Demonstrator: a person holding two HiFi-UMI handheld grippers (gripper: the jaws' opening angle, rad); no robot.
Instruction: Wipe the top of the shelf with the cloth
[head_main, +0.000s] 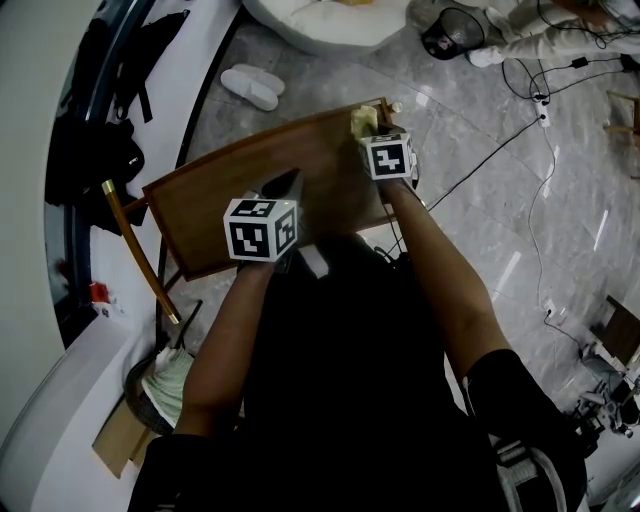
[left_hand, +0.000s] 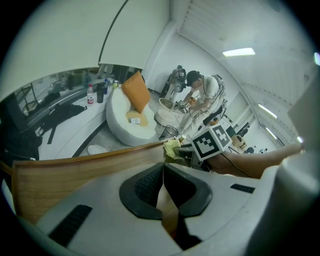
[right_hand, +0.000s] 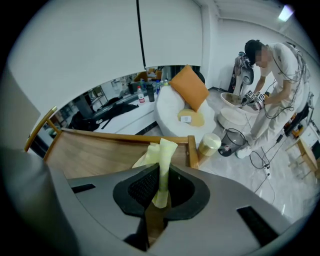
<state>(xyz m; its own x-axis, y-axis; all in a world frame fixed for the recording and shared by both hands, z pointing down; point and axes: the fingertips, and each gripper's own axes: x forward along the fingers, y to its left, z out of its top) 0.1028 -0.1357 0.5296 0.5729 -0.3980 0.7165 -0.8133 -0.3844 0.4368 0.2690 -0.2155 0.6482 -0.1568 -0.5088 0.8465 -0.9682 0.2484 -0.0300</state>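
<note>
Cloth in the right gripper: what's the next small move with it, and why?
Probably drag the right gripper leftward along the shelf top, keeping the cloth down on the wood. Its jaws are shut on the cloth, which sits at the shelf's right end by the raised edge, and bare wood stretches away to its left.

wooden shelf top, raised rim; yellow cloth near corner

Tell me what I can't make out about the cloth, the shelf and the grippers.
1. Cloth: in the head view, mostly behind the cube of the right gripper.
2. Cloth-to-shelf contact: in the right gripper view, the gripper's body covers it.
3. Shelf's near edge: in the head view, partly under the arms.
</note>
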